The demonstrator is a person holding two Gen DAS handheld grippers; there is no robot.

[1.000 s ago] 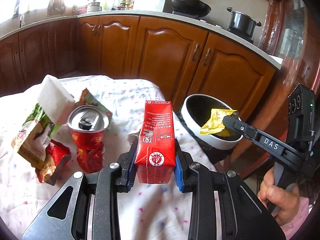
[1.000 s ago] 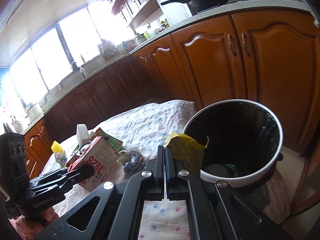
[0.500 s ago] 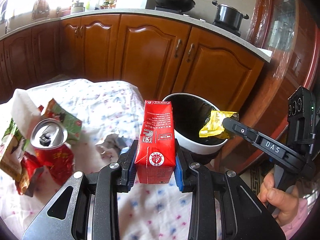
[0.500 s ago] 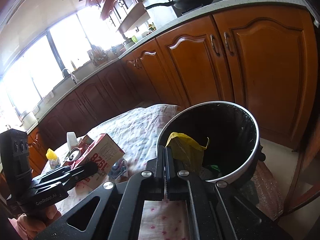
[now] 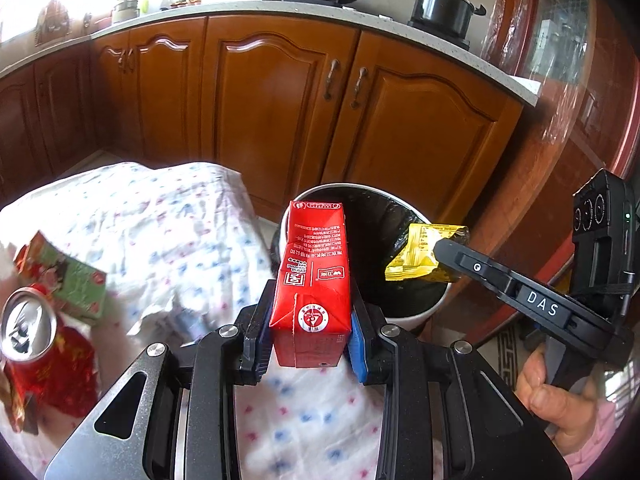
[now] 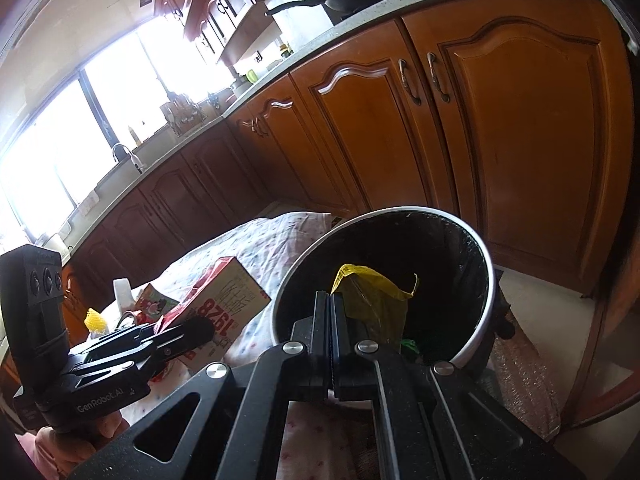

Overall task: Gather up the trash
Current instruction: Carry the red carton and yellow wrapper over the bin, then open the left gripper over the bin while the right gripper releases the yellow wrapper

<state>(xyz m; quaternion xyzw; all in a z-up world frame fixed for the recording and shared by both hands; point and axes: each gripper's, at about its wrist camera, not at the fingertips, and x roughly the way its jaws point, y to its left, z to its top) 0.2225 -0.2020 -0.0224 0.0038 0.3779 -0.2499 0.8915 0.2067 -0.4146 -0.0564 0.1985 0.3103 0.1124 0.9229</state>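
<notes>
Red carton (image 5: 314, 280) sits clamped upright in the left gripper (image 5: 308, 332), its jaws pressed on both sides, near the rim of the black-lined bin (image 5: 416, 312) but not yet over its mouth. The right gripper (image 6: 333, 320) has its jaws clenched on a yellow wrapper (image 6: 372, 300), which hangs over the bin's opening. Some scraps already lie at the bottom of the bin, so collection looks partly done. Neither held piece has been dropped. On the tabletop (image 5: 160, 240), a crushed red can (image 5: 44, 344) and a green packet (image 5: 68, 280) remain to be gathered.
</notes>
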